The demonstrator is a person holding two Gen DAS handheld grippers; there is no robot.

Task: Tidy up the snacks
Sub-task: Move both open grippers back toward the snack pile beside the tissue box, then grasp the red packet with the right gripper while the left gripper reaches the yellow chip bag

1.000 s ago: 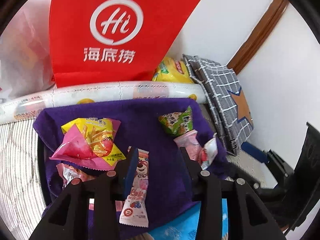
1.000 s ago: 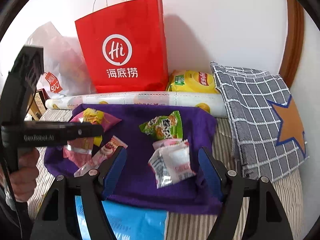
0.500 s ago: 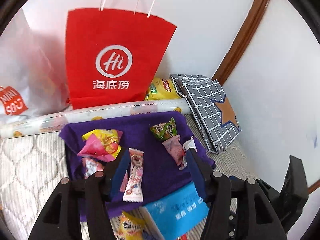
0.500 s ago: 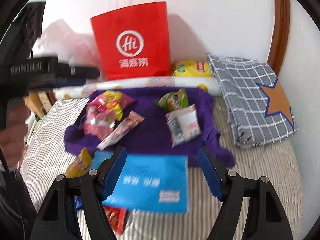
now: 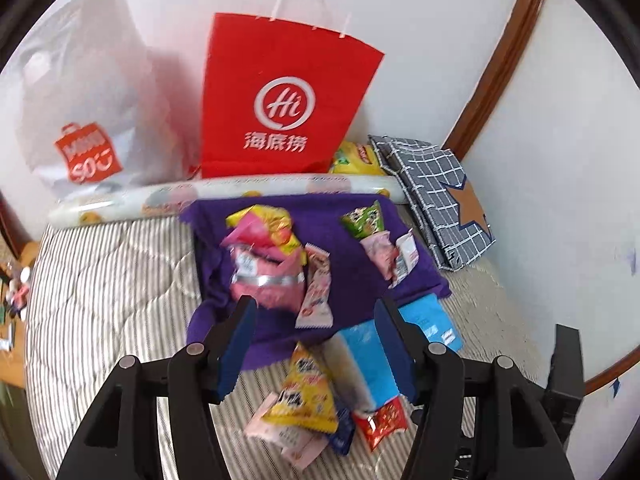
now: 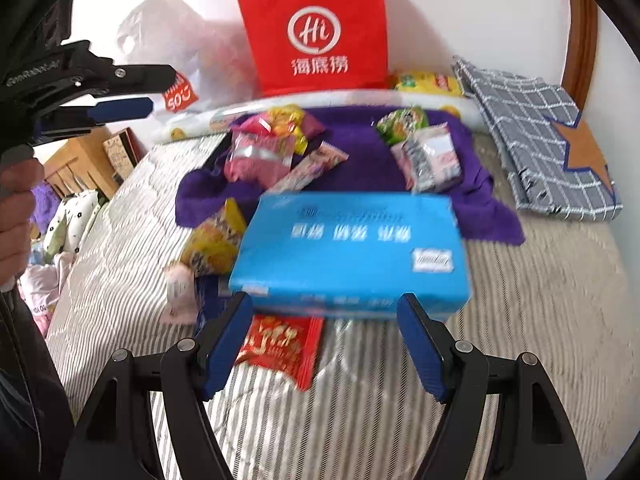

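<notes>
Several snack packets lie on a purple cloth on a striped mattress: a pink and yellow pile, a long pink bar, a green packet and a white-pink packet. A blue box lies in front of the cloth, with a yellow packet and a red packet beside it. My left gripper is open and empty above them. My right gripper is open and empty, near the box.
A red paper bag and a white plastic bag stand against the wall behind a long white roll. A yellow chip bag and a grey checked folded cloth lie at right. Wooden furniture stands left.
Both grippers have pulled back and up from the purple cloth, so the blue box and the loose packets in front of it have come into view. Both stay open and empty.
</notes>
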